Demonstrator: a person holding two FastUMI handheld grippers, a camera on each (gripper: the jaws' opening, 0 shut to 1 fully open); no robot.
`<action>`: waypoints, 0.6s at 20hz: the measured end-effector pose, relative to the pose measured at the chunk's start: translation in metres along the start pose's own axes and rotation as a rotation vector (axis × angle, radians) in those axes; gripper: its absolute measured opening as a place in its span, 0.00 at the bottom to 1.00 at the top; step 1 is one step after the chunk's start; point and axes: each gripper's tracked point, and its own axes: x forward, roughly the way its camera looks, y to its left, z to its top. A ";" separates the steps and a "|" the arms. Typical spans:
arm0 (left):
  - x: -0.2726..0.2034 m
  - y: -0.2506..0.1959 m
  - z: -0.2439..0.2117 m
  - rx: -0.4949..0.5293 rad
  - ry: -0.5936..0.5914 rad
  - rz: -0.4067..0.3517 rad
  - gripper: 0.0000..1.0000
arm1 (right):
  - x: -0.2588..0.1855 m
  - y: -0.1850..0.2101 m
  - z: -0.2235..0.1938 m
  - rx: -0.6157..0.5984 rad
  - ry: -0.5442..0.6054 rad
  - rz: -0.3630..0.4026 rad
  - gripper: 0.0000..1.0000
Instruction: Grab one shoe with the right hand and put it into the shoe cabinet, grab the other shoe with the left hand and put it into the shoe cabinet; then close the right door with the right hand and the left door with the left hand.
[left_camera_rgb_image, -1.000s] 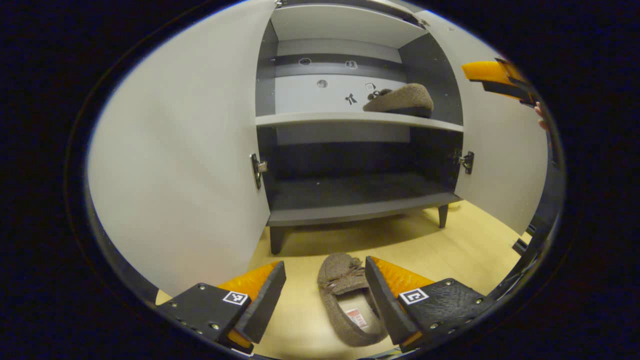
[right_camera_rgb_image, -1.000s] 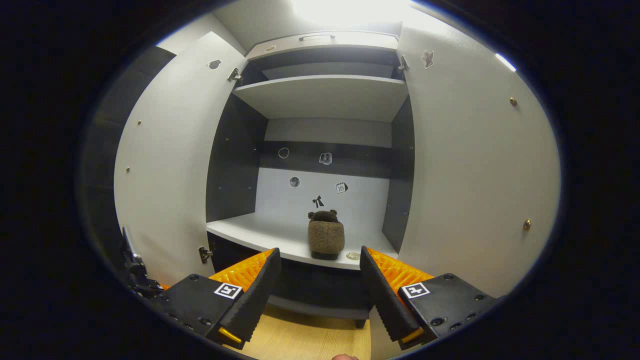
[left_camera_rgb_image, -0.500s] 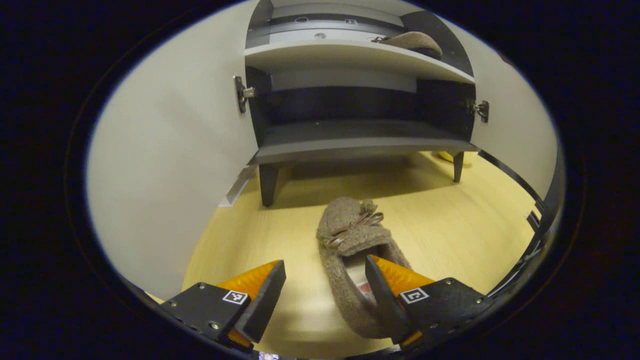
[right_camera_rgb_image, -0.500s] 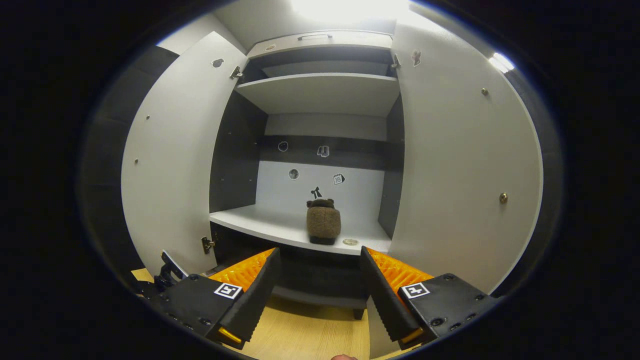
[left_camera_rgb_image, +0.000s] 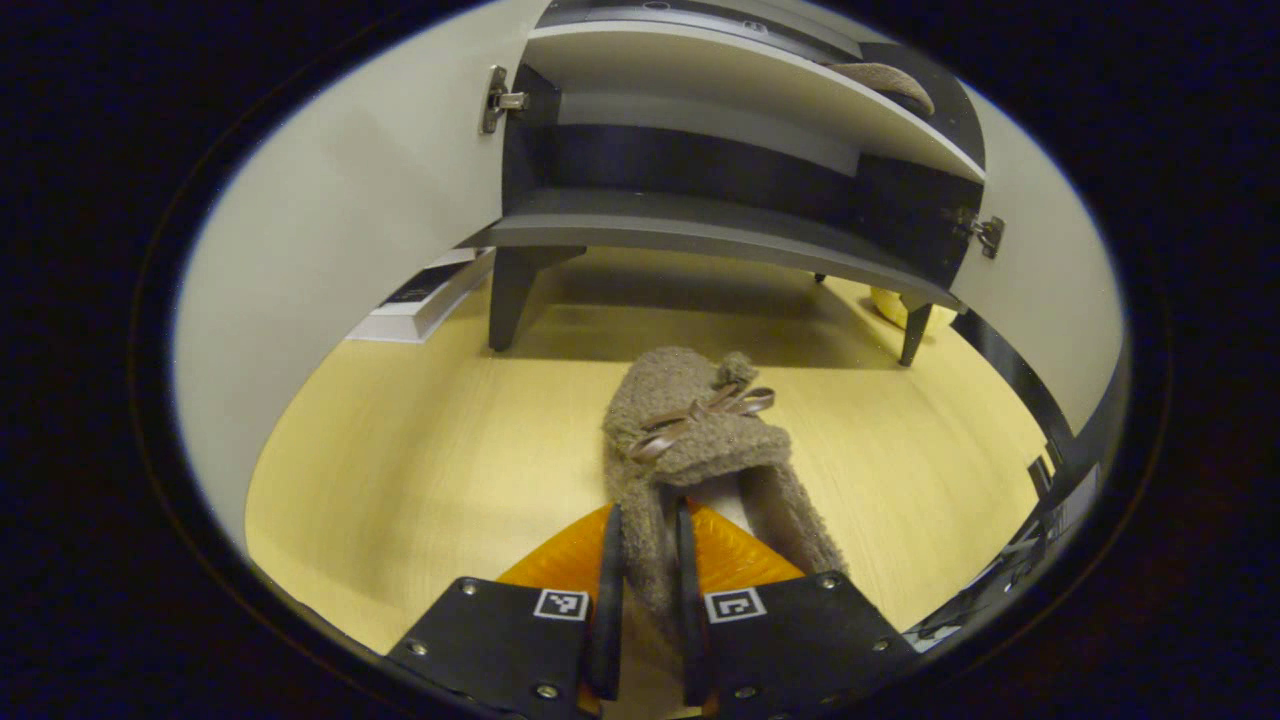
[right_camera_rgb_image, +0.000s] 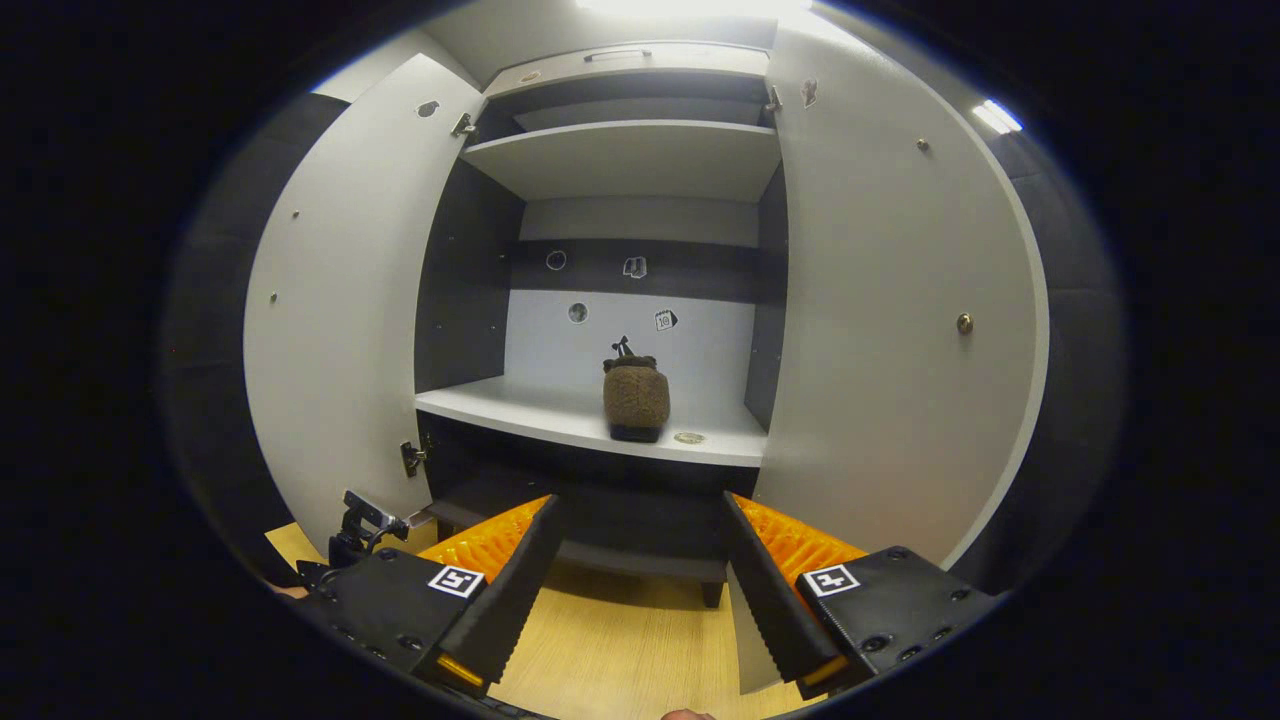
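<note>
Your left gripper (left_camera_rgb_image: 645, 600) has closed since a moment ago, clamping the side wall of the shoe (left_camera_rgb_image: 690, 440) on the floor (left_camera_rgb_image: 420, 470) before the cabinet (right_camera_rgb_image: 600, 420). Your right gripper (right_camera_rgb_image: 635, 580) hangs spread apart facing it; both doors stand open, the other shoe (right_camera_rgb_image: 635, 398) on the middle shelf.

The left gripper (left_camera_rgb_image: 645, 600) is pinching one side wall of the fuzzy brown slipper (left_camera_rgb_image: 690, 440) between its jaws. The slipper is lying on the wooden floor (left_camera_rgb_image: 420, 450), its bowed toe pointing toward the open shoe cabinet (left_camera_rgb_image: 700, 225) beyond.
</note>
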 end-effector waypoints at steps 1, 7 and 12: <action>0.001 0.006 0.006 0.017 -0.016 0.028 0.17 | -0.002 0.001 0.000 -0.004 -0.001 0.001 1.00; -0.021 -0.002 0.046 -0.016 -0.139 -0.022 0.07 | -0.009 0.007 -0.002 -0.031 0.002 0.013 1.00; -0.052 -0.014 0.098 -0.052 -0.241 -0.057 0.01 | -0.013 0.009 0.000 -0.020 -0.005 0.023 1.00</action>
